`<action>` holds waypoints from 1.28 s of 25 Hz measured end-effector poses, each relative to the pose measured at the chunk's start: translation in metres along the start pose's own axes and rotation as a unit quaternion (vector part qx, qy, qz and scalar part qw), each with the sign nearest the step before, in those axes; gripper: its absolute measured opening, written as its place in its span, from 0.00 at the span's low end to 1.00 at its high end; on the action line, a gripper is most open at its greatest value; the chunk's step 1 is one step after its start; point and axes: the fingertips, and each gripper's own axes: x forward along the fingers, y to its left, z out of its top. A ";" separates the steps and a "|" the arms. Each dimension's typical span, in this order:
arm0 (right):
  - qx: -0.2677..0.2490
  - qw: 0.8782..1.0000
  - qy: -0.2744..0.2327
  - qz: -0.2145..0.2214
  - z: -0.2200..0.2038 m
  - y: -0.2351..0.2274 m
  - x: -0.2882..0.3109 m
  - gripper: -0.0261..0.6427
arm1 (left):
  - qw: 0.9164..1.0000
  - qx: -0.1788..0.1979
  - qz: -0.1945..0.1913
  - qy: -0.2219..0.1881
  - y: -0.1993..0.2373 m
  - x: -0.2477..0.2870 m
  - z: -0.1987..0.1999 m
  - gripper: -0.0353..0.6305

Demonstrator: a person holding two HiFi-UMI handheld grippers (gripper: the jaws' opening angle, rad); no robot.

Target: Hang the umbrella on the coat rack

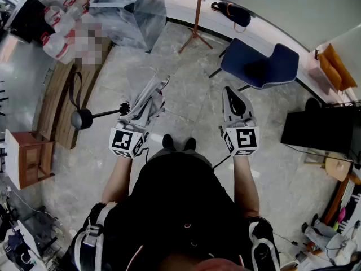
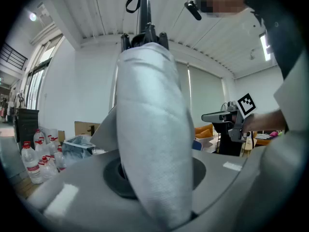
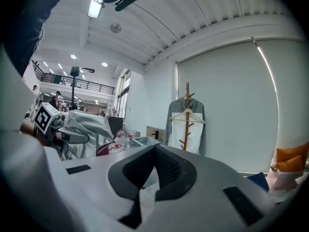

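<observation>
A folded grey umbrella (image 1: pixel 148 101) lies along my left gripper (image 1: pixel 145 113), which is shut on its canopy. Its thin shaft runs left to a round black handle (image 1: pixel 82 118) with a strap. In the left gripper view the umbrella (image 2: pixel 149 129) fills the space between the jaws of the left gripper (image 2: pixel 154 178) and rises to the black shaft and strap loop. My right gripper (image 1: pixel 232 97) is held level beside it, shut and empty. The wooden coat rack (image 1: pixel 196 16) stands ahead by the wall. In the right gripper view the coat rack (image 3: pixel 187 129) carries a grey and white jacket on a hanger, beyond the right gripper (image 3: pixel 155 151).
A blue chair (image 1: pixel 259 66) stands right of the rack. A black bag (image 1: pixel 231 11) lies on the wall ledge. A clear plastic bin (image 1: pixel 127 10) and water bottles (image 1: pixel 56 30) sit at the far left. Wooden boards (image 1: pixel 56 103), a small wooden table (image 1: pixel 25 157) and a black screen (image 1: pixel 318 130) flank me.
</observation>
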 end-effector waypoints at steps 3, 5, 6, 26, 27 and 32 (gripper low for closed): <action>-0.002 1.000 0.002 -0.001 0.000 -0.002 0.000 0.03 | 1.000 -0.001 0.001 -0.003 0.000 0.001 0.002 0.20; -0.004 1.000 0.003 -0.002 -0.001 -0.003 0.001 0.03 | 1.000 0.000 0.001 -0.005 0.000 0.003 0.003 0.20; -0.006 1.000 0.004 -0.002 -0.002 -0.003 0.001 0.03 | 1.000 0.000 0.001 -0.006 0.000 0.003 0.004 0.20; -0.009 1.000 0.009 0.000 -0.005 -0.008 -0.004 0.04 | 1.000 -0.014 0.023 -0.011 0.008 0.010 0.009 0.20; -0.009 1.000 0.008 -0.001 -0.005 -0.009 -0.004 0.04 | 1.000 -0.016 0.023 -0.011 0.010 0.009 0.010 0.20; -0.009 1.000 0.005 0.002 -0.004 -0.007 -0.002 0.04 | 0.999 -0.017 0.026 -0.013 0.015 0.007 0.011 0.20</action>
